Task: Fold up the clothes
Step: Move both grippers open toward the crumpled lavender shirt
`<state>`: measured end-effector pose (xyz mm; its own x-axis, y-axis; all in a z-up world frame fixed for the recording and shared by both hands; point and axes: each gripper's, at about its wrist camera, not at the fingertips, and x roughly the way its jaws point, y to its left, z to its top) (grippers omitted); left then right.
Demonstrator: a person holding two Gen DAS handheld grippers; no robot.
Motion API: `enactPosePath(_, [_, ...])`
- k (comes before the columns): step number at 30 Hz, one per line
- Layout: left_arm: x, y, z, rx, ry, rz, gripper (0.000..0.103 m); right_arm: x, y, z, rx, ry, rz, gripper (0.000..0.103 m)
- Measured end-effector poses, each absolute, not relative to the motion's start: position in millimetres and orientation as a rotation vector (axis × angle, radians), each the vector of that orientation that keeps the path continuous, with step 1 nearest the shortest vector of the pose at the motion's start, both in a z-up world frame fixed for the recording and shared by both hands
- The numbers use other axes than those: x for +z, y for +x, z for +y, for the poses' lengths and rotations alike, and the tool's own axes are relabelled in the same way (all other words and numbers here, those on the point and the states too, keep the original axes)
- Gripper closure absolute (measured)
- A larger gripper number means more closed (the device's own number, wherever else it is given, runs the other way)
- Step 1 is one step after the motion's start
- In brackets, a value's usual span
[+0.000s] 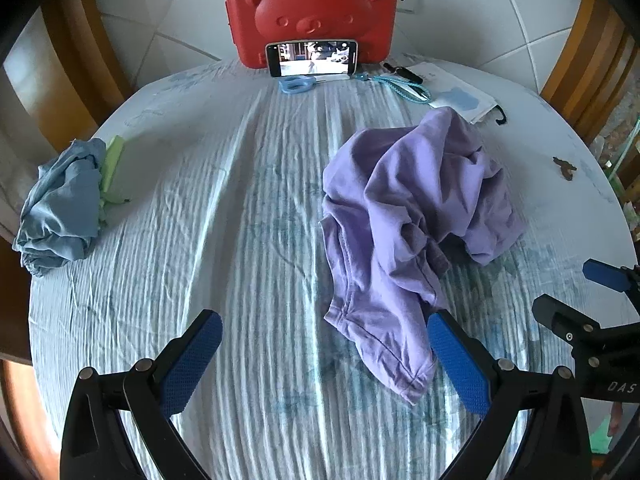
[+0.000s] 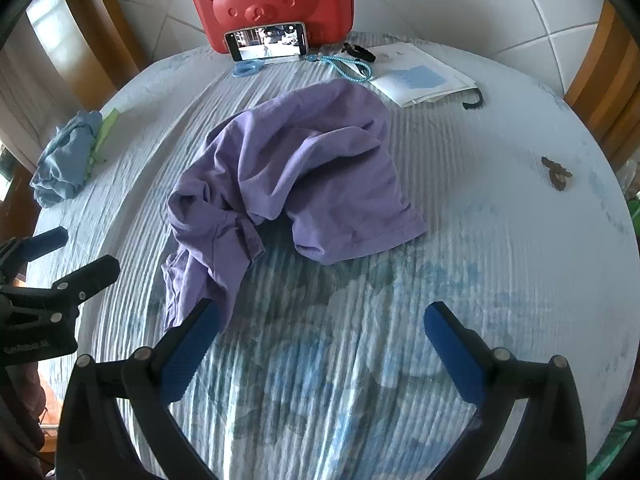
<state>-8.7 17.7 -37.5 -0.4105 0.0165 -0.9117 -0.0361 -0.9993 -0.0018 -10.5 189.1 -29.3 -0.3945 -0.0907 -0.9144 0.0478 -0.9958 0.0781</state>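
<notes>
Folding has not begun, by my reading: the purple garment (image 1: 412, 216) lies in a crumpled heap on the cloth-covered bench (image 1: 248, 208), in front of the red case (image 1: 312, 8) and a little to its right. A blue garment (image 1: 64, 208) sits bunched well to the left of the case near the bench edge; whether it is finished or waiting I cannot tell, though it looks wadded rather than folded. Both the left gripper (image 1: 324, 356) and the right gripper (image 2: 320, 344) have their jaws wide apart and empty, on the near side of the purple heap from the case. Spreading it flat and every fold remain.
</notes>
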Motion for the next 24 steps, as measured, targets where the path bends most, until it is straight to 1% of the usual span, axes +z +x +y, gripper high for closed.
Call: enactPosePath(24, [-40,-19,19,2.600,-1.688,0.019,0.000,-33,-22,192,-2.564,1.693,-0.050,0.000])
